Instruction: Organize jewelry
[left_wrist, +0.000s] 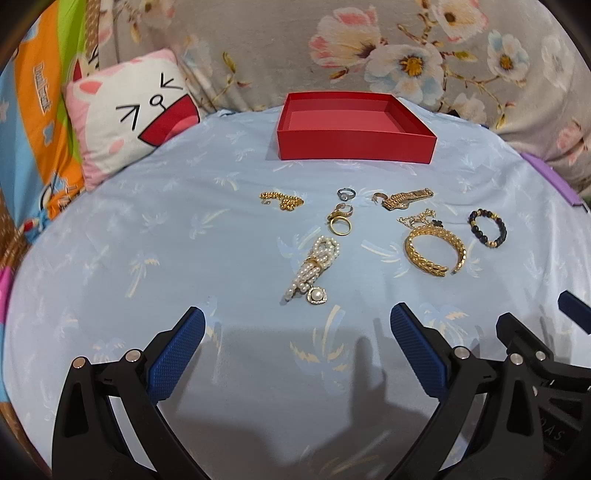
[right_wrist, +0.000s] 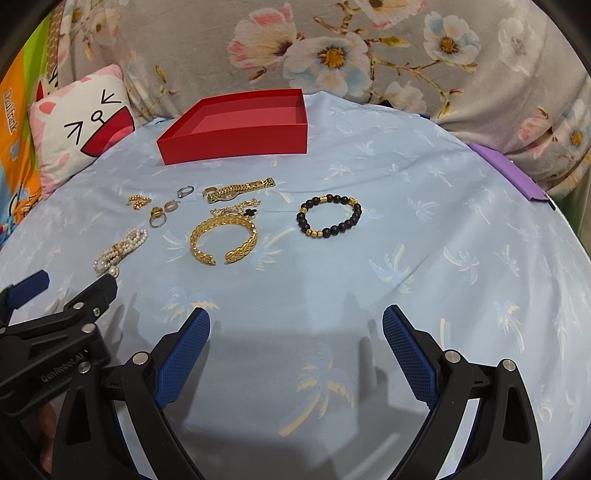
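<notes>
An empty red box (left_wrist: 354, 144) (right_wrist: 236, 146) sits at the far side of the light blue sheet. In front of it lies loose jewelry: a pearl strand (left_wrist: 314, 267) (right_wrist: 120, 249), a gold cuff bracelet (left_wrist: 436, 249) (right_wrist: 221, 240), a dark bead bracelet (left_wrist: 487, 227) (right_wrist: 328, 216), a gold watch (left_wrist: 406, 197) (right_wrist: 240, 188), a gold ring (left_wrist: 340, 225) (right_wrist: 158, 218), a silver ring (left_wrist: 346, 193) (right_wrist: 184, 191) and a gold chain (left_wrist: 282, 200) (right_wrist: 139, 201). My left gripper (left_wrist: 297, 328) is open, short of the pearls. My right gripper (right_wrist: 295, 328) is open, nearer than the bead bracelet.
A cartoon-face pillow (left_wrist: 129, 114) (right_wrist: 79, 122) lies at the back left. Floral fabric (left_wrist: 406, 55) rises behind the box. A purple flat object (right_wrist: 509, 173) sits at the right edge of the sheet. Bare sheet (right_wrist: 443, 258) stretches to the right of the jewelry.
</notes>
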